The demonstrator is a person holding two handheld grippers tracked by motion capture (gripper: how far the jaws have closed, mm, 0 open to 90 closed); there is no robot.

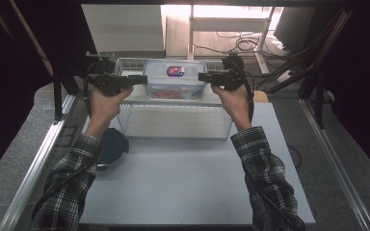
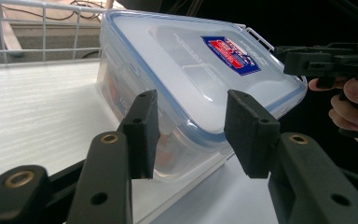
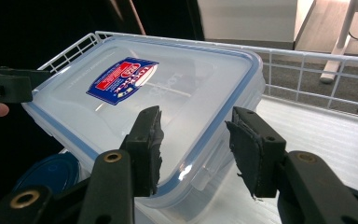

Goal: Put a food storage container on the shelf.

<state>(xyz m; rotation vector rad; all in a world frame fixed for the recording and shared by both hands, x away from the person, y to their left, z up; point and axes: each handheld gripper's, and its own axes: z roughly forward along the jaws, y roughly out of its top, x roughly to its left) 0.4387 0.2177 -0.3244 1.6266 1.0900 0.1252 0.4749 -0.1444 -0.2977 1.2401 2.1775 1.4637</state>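
Two grippers meet at one clear lidded container (image 1: 175,79) in the high view, which sits on top of a white wire rack (image 1: 173,122). The left gripper (image 1: 143,79) comes at the container's left end and the right gripper (image 1: 201,76) at its right end, each jaw tip at the container's rim. A dark blue round lid (image 1: 112,147) lies on the table left of the container and nearer the person, beside the left sleeve.

In the left gripper view, the left gripper (image 2: 191,135) has its jaws straddling the container's (image 2: 196,79) near end, one jaw below the rim and one above the lid, with the pads close against it. Whether they press, I cannot tell. The other gripper (image 2: 326,58) sits at the container's far end.

In the right gripper view, the right gripper (image 3: 193,149) straddles the container's (image 3: 158,98) near corner by its clip. The left pad lies on the lid; the right pad stands apart from the container wall.
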